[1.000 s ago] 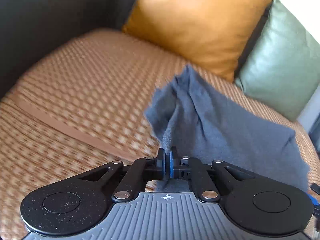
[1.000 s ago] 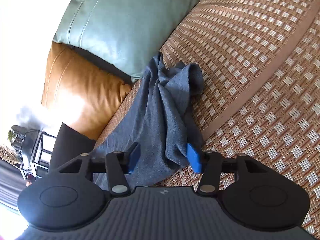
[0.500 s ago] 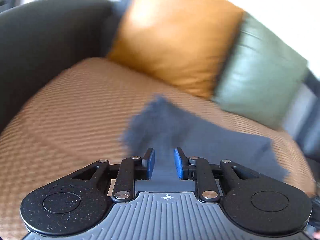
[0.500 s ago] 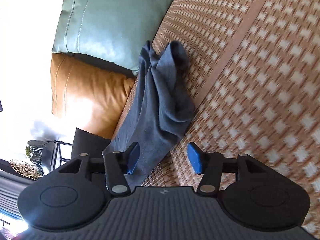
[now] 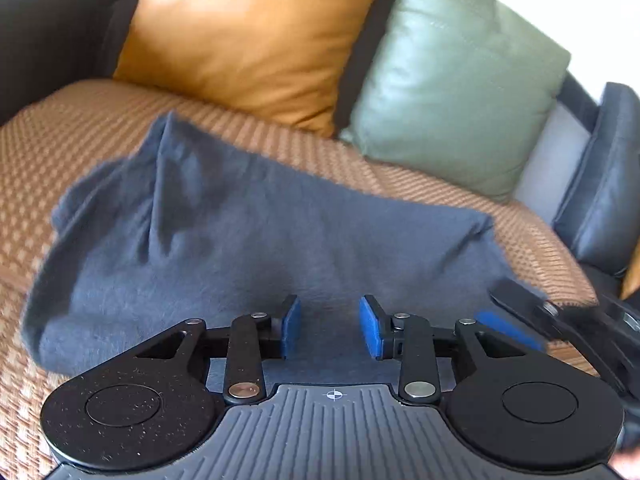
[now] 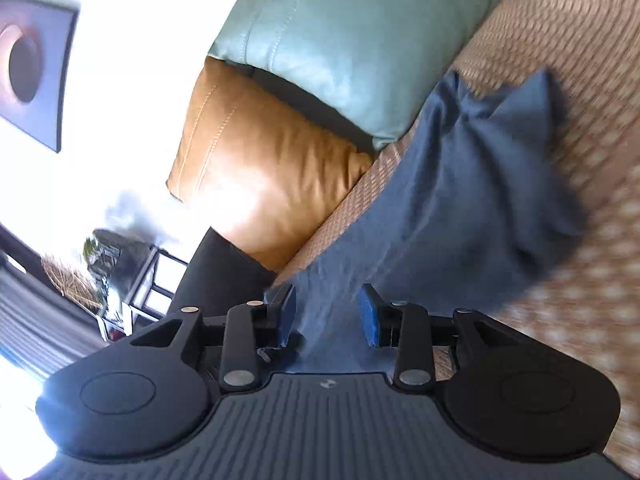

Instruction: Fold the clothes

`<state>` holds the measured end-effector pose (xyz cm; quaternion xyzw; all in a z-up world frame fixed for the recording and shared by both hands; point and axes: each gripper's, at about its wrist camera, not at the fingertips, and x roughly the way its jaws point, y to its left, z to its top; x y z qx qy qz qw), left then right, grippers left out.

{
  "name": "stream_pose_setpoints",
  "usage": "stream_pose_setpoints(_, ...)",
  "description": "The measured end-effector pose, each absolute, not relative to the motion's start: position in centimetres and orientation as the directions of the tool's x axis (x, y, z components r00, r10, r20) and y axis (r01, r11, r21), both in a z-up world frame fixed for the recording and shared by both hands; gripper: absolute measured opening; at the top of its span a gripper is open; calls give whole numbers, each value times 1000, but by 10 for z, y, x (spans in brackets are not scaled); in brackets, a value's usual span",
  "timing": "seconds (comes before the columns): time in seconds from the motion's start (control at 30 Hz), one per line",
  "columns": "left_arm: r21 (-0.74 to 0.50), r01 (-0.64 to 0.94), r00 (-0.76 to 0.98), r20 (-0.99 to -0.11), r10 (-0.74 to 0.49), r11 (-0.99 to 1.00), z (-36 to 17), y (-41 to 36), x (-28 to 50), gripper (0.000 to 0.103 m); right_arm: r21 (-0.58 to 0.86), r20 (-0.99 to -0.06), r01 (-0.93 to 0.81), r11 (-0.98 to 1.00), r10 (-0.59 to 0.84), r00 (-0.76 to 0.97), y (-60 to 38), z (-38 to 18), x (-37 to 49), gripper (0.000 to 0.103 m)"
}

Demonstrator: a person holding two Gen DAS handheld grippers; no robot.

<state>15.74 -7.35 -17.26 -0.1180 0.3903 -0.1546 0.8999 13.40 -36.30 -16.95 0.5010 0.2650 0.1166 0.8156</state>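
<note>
A dark grey garment (image 5: 240, 240) lies rumpled on the woven seat mat (image 5: 80, 128), with one end bunched up at the left. My left gripper (image 5: 329, 326) hovers over its near edge, jaws opening, blue pads apart and pressing on nothing. In the right wrist view the same garment (image 6: 460, 200) runs from the bunched far end down to my right gripper (image 6: 326, 312). A strip of the cloth lies between its closing jaws, and I see no pad pressing on it. The right gripper (image 5: 516, 328) also shows blurred at the garment's right corner.
An orange cushion (image 5: 248, 32) and a green cushion (image 5: 452, 92) lean on the sofa back behind the garment. A dark armrest (image 5: 48, 28) bounds the seat at the left, and black leather padding (image 5: 600, 184) at the right. A side table (image 6: 132, 280) stands past the sofa.
The left gripper, shut on the lifted cloth a second ago, has let go and opened; the garment now lies spread on the seat. The right gripper has moved onto the cloth's near edge and narrowed.
</note>
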Motion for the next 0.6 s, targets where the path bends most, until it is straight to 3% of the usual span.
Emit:
stream_pose_setpoints(0.03,-321,192,654,-663,-365,927,-179,-70,156,36,866,-348,108,489,432,832,-363,-179,140,21)
stream_pose_setpoints(0.07,-309,199,660,-659,-360,930,-186,-67,154,16,849,-382,142,509,406,830,-362,-189,144,15)
stream_pose_setpoints(0.1,-303,203,665,-655,-359,931,-192,-63,152,14,842,-423,201,501,381,822,-366,-203,145,0)
stream_pose_setpoints(0.17,-373,194,656,-638,-403,907,-196,-50,152,12,910,-352,212,358,392,850,-382,-231,133,0)
stream_pose_setpoints(0.27,-495,122,615,-642,-457,860,-193,-30,162,6,860,-419,236,451,362,833,-386,-215,130,0)
stream_pose_setpoints(0.3,-525,96,610,-640,-466,846,-187,-24,165,27,856,-424,236,460,364,829,-388,-208,132,3)
stream_pose_setpoints(0.33,-507,108,635,-626,-452,855,-176,-24,171,28,853,-428,235,466,366,826,-391,-202,134,8)
stream_pose_setpoints(0.4,-472,130,683,-595,-424,872,-154,-23,182,54,845,-397,176,505,373,838,-394,-183,148,9)
stream_pose_setpoints(0.47,-424,135,696,-602,-390,896,-146,-25,205,58,823,-385,129,553,377,842,-395,-164,175,12)
stream_pose_setpoints(0.53,-366,128,685,-639,-349,922,-148,-27,236,58,805,-409,111,582,410,815,-395,-159,214,19)
stream_pose_setpoints(0.6,-308,118,673,-674,-304,944,-151,-29,267,56,771,-456,112,627,420,785,-397,-165,245,19)
